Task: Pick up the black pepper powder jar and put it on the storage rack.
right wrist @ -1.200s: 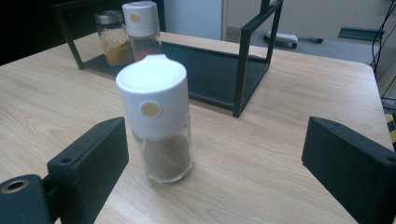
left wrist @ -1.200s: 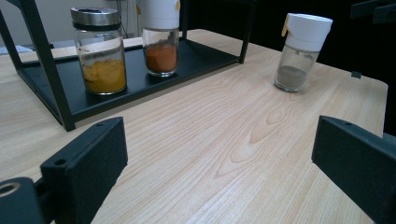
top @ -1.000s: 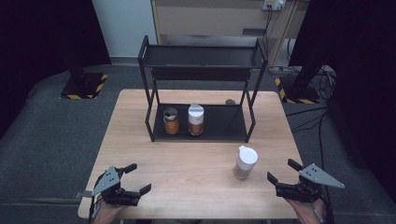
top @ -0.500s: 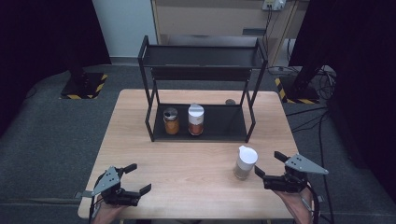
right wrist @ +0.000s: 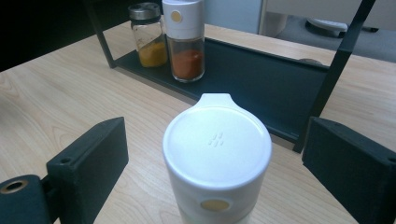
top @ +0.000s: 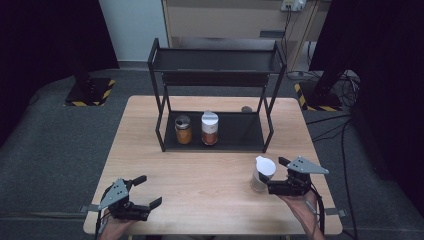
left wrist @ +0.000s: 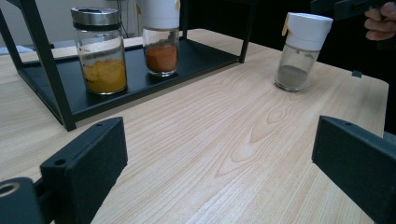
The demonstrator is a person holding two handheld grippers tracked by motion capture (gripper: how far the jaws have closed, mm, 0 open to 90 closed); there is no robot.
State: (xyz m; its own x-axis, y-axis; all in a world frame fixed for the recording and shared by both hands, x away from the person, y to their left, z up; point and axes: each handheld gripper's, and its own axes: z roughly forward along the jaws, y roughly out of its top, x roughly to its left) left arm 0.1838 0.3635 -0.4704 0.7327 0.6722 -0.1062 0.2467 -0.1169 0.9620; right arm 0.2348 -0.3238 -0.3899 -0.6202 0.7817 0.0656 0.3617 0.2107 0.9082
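On the table's (top: 210,175) right front stands the white-capped shaker (top: 262,173), upright and unheld; the right gripper (top: 274,176) brackets it, jaws wide apart, evidently lined up to grasp. Behind, two jars (top: 183,129) occupy the rack (top: 215,80). The left gripper (top: 145,191) hovers, spread wide and empty.

The high view looked forward and down from above the person's side onto the whole light wooden desk (top: 210,175), at some distance. The left gripper view sat low near the desk's surface, facing across it toward the black metal two-tier rack (left wrist: 56,93). The right gripper view looked from close range and slightly above at the white-capped clear spice jar (right wrist: 217,154), with the rack beyond. All three views shared that jar, the rack's lower shelf, and the silver-lidded glass jar of yellow powder (top: 183,130) standing on it.
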